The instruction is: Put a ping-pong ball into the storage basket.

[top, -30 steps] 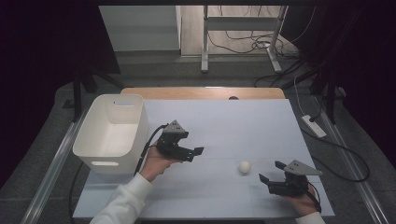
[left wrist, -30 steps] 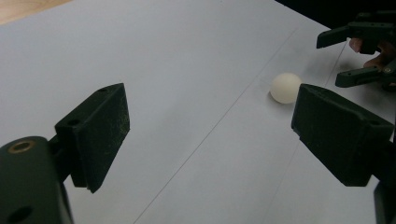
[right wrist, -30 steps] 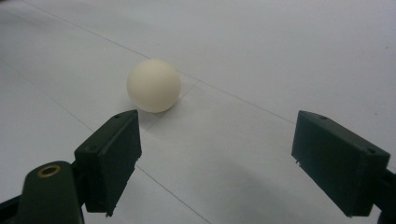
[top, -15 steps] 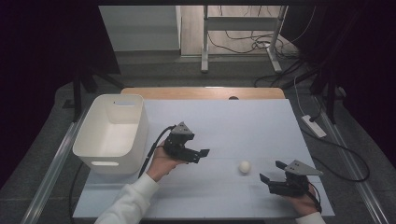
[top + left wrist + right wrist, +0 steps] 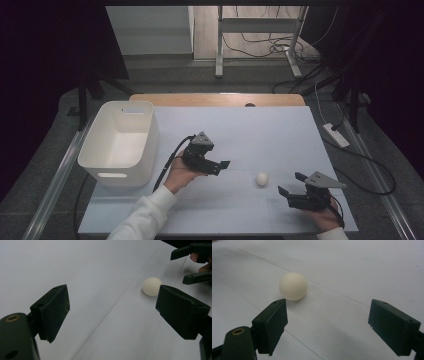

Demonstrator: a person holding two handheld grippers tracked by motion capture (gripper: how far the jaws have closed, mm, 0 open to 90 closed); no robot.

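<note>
A small white ball point(image 5: 262, 178) lies on the white table point(image 5: 240, 130), right of centre near the front. My left gripper point(image 5: 220, 167) is held open just left of the ball, jaws pointing toward it with nothing between them. In the left gripper view the ball point(image 5: 151, 286) sits ahead, close to the right jaw. My right gripper point(image 5: 291, 183) stands open to the right of the ball, low over the table. In the right gripper view the ball point(image 5: 293, 286) rests just beyond the left jaw. Neither gripper touches the ball.
A white plastic bin point(image 5: 120, 142) with an empty inside stands at the table's left edge. The other hand's gripper point(image 5: 192, 265) appears at the top right of the left gripper view. A power strip point(image 5: 336, 135) and cables lie on the floor to the right.
My left gripper has moved to the right and slightly forward, closer to the ball. The right gripper and the ball have stayed put.
</note>
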